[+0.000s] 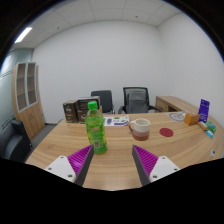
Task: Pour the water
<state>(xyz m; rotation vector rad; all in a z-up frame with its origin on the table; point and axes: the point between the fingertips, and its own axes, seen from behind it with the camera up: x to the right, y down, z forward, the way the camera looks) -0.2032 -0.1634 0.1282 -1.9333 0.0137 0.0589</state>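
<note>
Bottle point(95, 128) on tabletop point(120, 158) just ahead of left pad; cup point(141, 128) to its right; chairs point(135, 99) behind.

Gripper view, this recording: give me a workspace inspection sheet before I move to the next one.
Surface: wooden table, light, mostly bare near the gripper.
Job's things: green bottle upright, just ahead of the left finger; clear cup beyond the fingers, to the bottle's right.
Clutter: papers, purple box, small items at the far right end.
Gripper: gripper open, holding nothing.
Cables: nothing seen.
Surroundings: two office chairs, cabinet, white walls.
</note>
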